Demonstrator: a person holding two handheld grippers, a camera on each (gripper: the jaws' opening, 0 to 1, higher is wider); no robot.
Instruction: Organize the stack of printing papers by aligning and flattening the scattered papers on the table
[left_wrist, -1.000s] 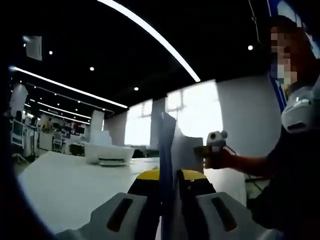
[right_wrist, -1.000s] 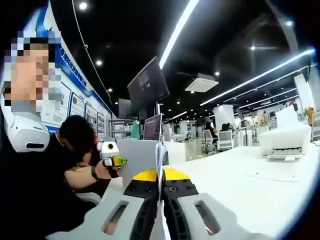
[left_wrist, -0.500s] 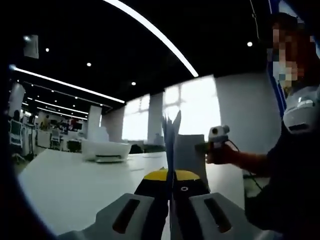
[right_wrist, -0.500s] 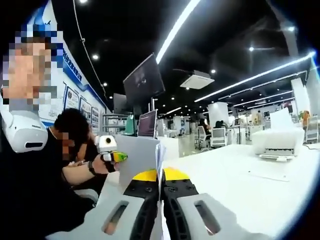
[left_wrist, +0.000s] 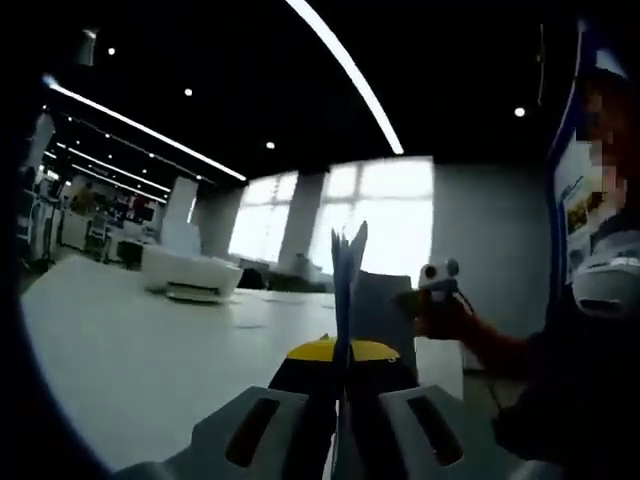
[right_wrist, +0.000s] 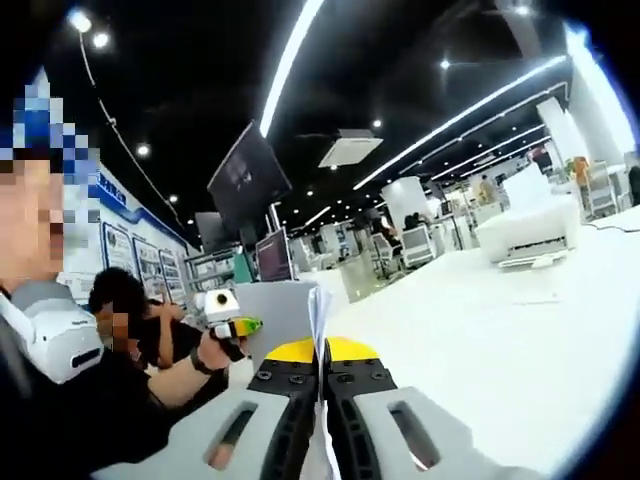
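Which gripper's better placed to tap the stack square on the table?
Neither clearly. Left gripper and right gripper are both shut on the upright paper stack above the table; lower together.

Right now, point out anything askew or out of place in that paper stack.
The paper stack stands on edge, clamped at opposite ends by the left gripper and the right gripper. Its top edges are uneven: sheet corners fan apart and poke up at different heights, so it is not yet aligned. Nothing looks torn or spilled on the table.
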